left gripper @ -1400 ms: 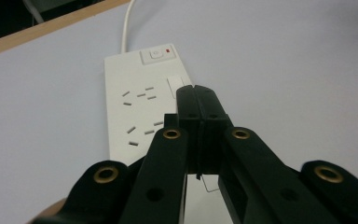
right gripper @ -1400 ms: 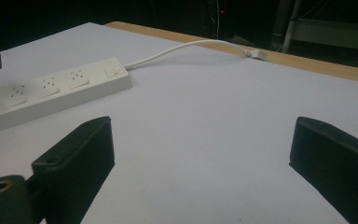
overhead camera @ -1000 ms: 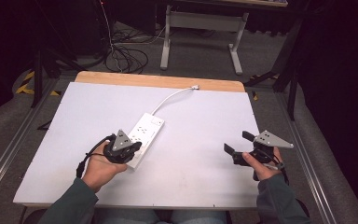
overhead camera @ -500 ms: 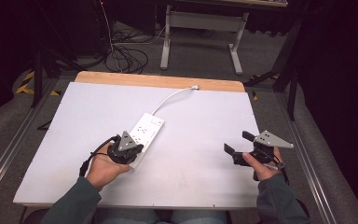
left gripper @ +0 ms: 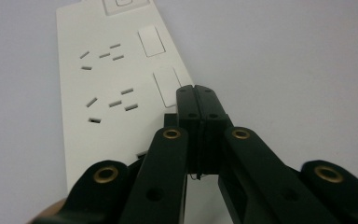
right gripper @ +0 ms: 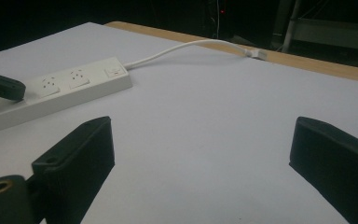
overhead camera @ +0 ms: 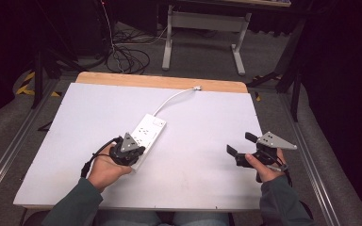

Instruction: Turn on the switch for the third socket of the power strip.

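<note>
Right of strip [overhead camera: 146, 134]: bare table [overhead camera: 207, 122].

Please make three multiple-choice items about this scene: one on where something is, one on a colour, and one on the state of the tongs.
1. Where does the power strip lie?
A. Left of the table's middle, under the left tongs
B. At the right edge
C. On the floor

2. What colour is the cable of the power strip?
A. Black
B. White
C. Red

3. How do the right tongs stand?
A. Shut on the cable
B. Shut on nothing
C. Open, over bare table

Answers:
1 A: the high view shows it there, its near end beneath the left tongs.
2 B: it matches the strip.
3 C: the right gripper view shows the jaws wide apart.
</note>
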Motion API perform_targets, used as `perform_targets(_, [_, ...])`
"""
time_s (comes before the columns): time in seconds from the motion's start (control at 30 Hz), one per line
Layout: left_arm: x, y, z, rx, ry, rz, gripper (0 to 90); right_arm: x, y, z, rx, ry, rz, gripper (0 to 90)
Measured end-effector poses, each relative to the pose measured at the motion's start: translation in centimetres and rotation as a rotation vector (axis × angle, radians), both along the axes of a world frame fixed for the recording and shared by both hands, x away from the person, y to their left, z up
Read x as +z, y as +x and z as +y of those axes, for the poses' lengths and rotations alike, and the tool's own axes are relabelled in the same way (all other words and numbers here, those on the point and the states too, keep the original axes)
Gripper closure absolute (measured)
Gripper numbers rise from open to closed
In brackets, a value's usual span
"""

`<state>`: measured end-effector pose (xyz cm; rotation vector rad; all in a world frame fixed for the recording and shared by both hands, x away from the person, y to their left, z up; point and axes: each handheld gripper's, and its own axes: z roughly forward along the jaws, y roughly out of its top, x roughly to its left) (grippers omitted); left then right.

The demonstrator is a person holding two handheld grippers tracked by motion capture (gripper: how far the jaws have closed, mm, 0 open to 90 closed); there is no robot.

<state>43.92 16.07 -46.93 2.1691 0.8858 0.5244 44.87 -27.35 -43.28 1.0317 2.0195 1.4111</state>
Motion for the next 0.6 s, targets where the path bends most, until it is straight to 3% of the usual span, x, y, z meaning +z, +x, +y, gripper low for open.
perform_targets(0.47, [-0.32,-0.05,-0.07,0.012,0.008,0.004,90.0,0.02,-0.05,-0.02,0.001,-0.002,-0.001,6.8])
perform_targets(0.6, [-0.37,-0.14,-0.12,0.005,-0.009,0.015,90.0,0.03,-0.06,-0.03,0.001,-0.003,-0.003,6.8])
